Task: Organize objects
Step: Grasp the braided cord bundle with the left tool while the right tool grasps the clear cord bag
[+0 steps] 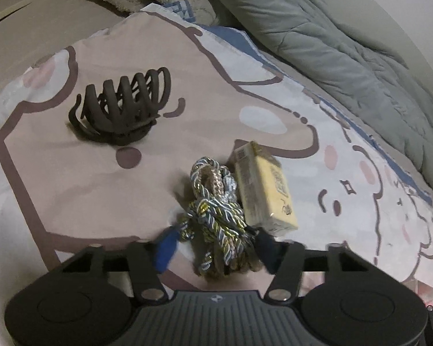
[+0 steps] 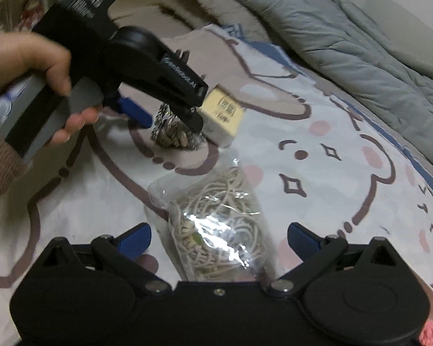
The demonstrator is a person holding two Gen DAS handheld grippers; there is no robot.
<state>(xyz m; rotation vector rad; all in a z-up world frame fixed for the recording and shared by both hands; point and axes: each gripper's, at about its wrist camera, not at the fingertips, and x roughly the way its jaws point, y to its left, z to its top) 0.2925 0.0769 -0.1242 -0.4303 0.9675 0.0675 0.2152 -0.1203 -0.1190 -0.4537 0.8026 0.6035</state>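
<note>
Braided cord bundle [image 1: 216, 216], blue, gold and white, lies on the cartoon-printed bed sheet [image 1: 72, 187], and I take it as my reference point. Touching its right side is a yellow box [image 1: 264, 190], tilted up on one edge. A dark claw hair clip [image 1: 124, 109] sits well apart from the bundle, up and to the left. My left gripper [image 1: 216, 245] is angled down over the bundle with its blue fingers [image 1: 166, 248] narrowed to either flank of the cord; motion blur prevents me confirming whether the pads press on it. My left hand [image 2: 40, 86] is wrapped around that gripper's handle. Below the bundle in the right wrist view lies a clear bag of pale string [image 2: 216, 225]. My right gripper [image 2: 219, 235] straddles that bag, spread wide, its fingertips clear of the plastic. A grey quilt [image 1: 332, 43] lies beyond the bundle.
</note>
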